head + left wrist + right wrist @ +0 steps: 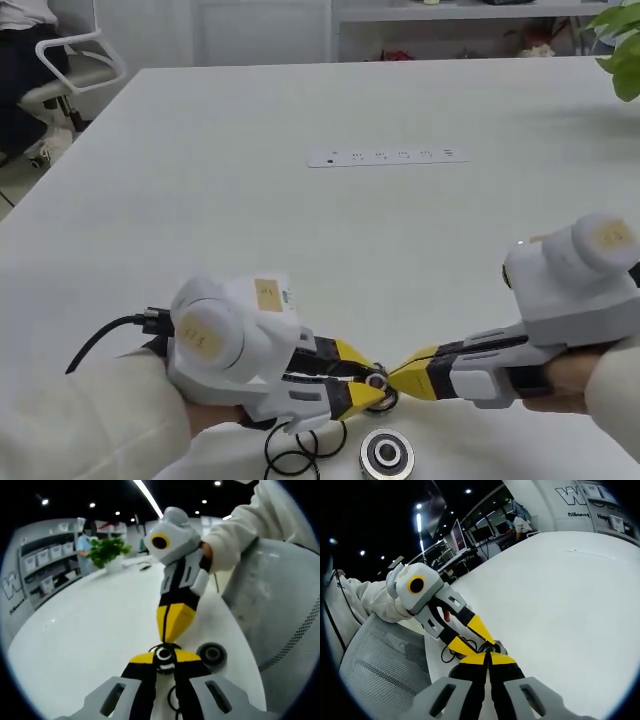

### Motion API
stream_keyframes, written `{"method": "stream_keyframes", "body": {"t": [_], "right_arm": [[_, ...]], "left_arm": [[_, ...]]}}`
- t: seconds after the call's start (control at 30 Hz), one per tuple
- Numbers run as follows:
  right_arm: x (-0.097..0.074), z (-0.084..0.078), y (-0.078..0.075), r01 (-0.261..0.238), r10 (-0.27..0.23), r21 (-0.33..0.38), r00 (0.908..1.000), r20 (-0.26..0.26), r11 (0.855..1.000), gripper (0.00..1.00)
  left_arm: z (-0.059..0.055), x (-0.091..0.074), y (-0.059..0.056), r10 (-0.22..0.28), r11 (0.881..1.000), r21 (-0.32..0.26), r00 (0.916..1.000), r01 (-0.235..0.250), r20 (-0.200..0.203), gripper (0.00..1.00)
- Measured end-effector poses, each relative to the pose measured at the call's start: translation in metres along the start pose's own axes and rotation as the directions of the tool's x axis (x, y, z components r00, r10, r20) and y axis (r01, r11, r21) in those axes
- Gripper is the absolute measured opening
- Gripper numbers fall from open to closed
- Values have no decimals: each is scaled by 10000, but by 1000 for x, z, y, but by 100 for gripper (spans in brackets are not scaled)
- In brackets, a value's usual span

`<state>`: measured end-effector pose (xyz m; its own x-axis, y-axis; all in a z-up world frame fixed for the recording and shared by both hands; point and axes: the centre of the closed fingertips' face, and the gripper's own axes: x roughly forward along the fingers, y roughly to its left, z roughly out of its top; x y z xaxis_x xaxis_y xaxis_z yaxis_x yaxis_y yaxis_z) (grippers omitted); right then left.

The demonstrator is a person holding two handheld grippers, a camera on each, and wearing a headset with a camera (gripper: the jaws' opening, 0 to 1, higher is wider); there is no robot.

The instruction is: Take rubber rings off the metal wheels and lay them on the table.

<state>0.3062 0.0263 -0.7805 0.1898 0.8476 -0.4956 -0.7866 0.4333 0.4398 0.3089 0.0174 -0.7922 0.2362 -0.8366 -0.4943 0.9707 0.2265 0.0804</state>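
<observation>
The left gripper (368, 385) has its yellow-tipped jaws closed on a small metal wheel (377, 380), one tip on each side of it, and holds it just above the table. In the left gripper view the wheel sits squarely between the two tips, its pale hub facing the camera. The right gripper (402, 380) comes in from the opposite side, its jaws drawn together to a narrow point that meets the wheel's rim. A thin black rubber ring (386, 402) droops under the wheel, but I cannot tell whether those tips have it nipped. Each gripper is carried by a hand in a cream sleeve (70, 420). Below the left gripper, loose rubber rings (300, 445) lie overlapping on the white table (300, 220). Just beside them a second metal wheel (387, 455) lies flat, its dark rim around a bright centre. Farther up the table, well apart from the work, a white power strip (385, 156) is set into the surface. A green plant (620, 50) stands at the far right corner, and a white office chair (75, 70) stands off the far left corner. The left gripper view shows wall shelves with bins (45, 565), a person (82, 550) standing by them, ceiling strip lights (147, 497), and a grey mesh chair back (280, 610) close behind the right sleeve.
</observation>
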Motion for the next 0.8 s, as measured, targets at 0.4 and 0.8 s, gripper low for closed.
{"method": "stream_keyframes", "body": {"t": [0.4, 0.8], "right_arm": [[-2, 2, -11, 322, -322, 53, 9995, -12, 9995, 0], [-7, 9, -11, 390, -395, 220, 9989, 254, 9990, 0]], "left_arm": [[3, -1, -1, -92, 9993, -368, 9996, 82, -263, 15], [15, -27, -6, -412, 9987, -299, 9991, 408, -126, 35]]}}
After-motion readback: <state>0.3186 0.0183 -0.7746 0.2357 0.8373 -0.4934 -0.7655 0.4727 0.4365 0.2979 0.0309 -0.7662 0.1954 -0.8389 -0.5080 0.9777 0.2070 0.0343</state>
